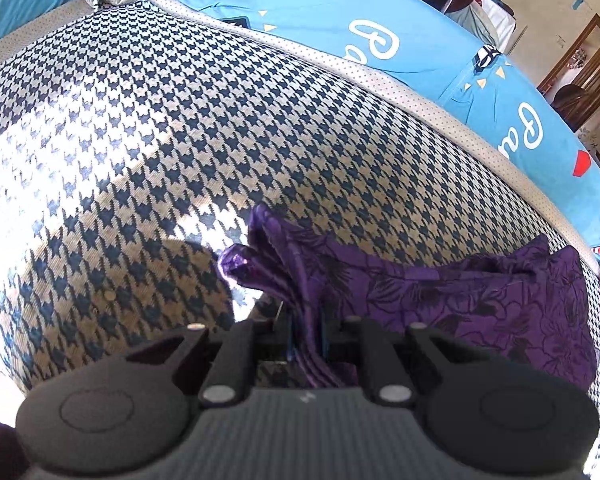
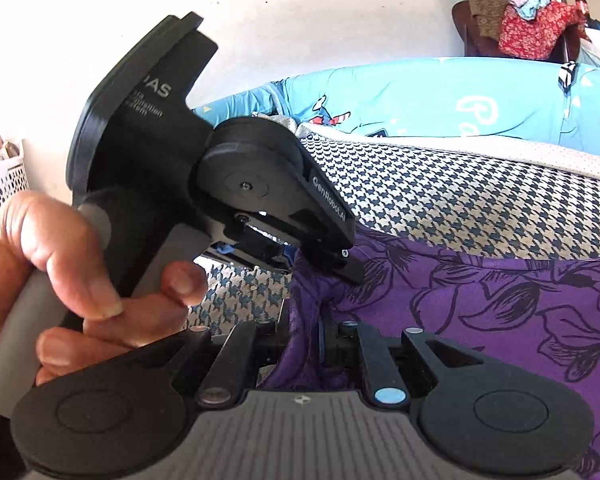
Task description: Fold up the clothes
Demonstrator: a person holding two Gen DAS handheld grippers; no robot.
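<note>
A purple garment (image 1: 440,296) with dark flower outlines lies on a houndstooth mat (image 1: 180,140). My left gripper (image 1: 304,336) is shut on a bunched fold of it, and several layers stick up past the fingers. In the right wrist view the same purple garment (image 2: 480,312) spreads to the right, and my right gripper (image 2: 306,340) is shut on a gathered edge of it. The left gripper (image 2: 324,260), held by a hand (image 2: 60,280), shows right in front of the right one, pinching the cloth just beyond it.
A blue cartoon-print sheet (image 1: 340,12) covers the bed beyond the mat's dotted border (image 1: 380,80). A pile of red and mixed clothes (image 2: 536,28) sits on a dark chair at the back. A white perforated basket (image 2: 0,184) stands at the left by the wall.
</note>
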